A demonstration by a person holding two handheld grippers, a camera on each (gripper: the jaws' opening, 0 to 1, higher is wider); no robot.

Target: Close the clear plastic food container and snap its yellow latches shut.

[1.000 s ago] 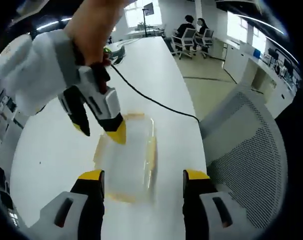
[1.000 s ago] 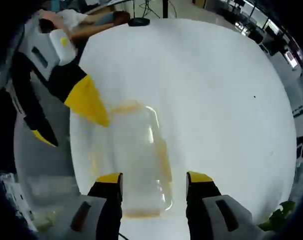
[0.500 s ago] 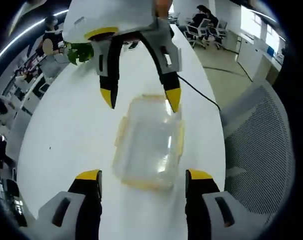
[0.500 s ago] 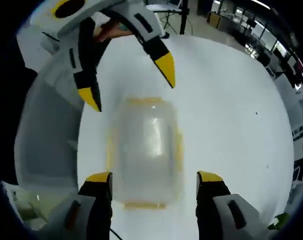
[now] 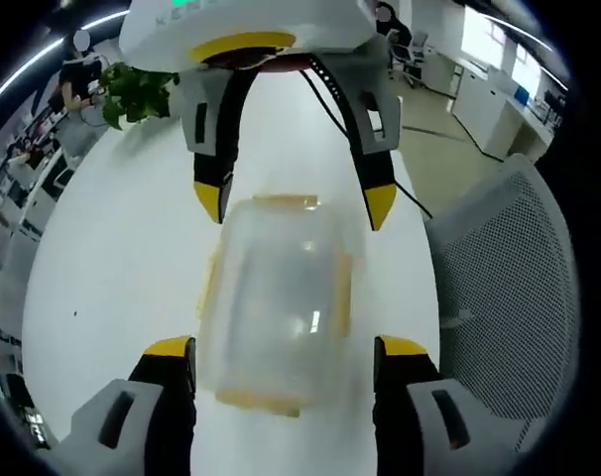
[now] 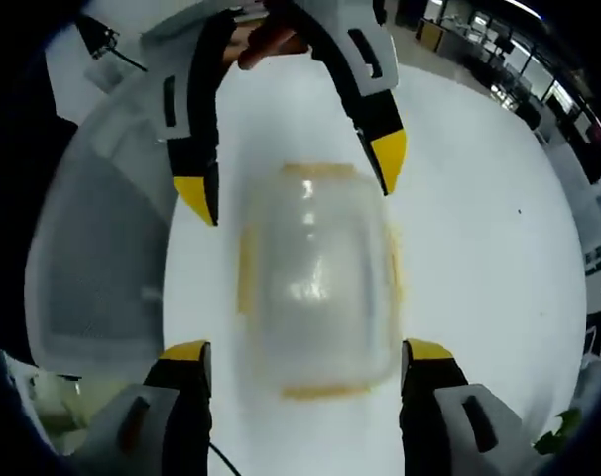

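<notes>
A clear plastic food container [image 5: 276,302] with yellow latches [image 5: 253,399] along its edges lies on the white table [image 5: 112,258], its lid on. My left gripper [image 5: 281,349] is open, its yellow-tipped jaws standing either side of the container's near end. Facing it from the far end is my right gripper [image 5: 293,203], also open, straddling the container. In the right gripper view the container [image 6: 318,278] lies between my right gripper's [image 6: 307,352] spread jaws, with the left gripper [image 6: 293,174] opposite. Whether any jaw touches the container I cannot tell.
A grey mesh office chair [image 5: 509,288] stands close to the table's edge, seen too as the chair [image 6: 92,258]. A black cable [image 5: 412,198] runs across the table. A green plant [image 5: 132,94] sits at the far end. People sit at desks in the background.
Both grippers have drawn closer over the container, which now looks larger and sits between both pairs of jaws. The jaws stay spread.
</notes>
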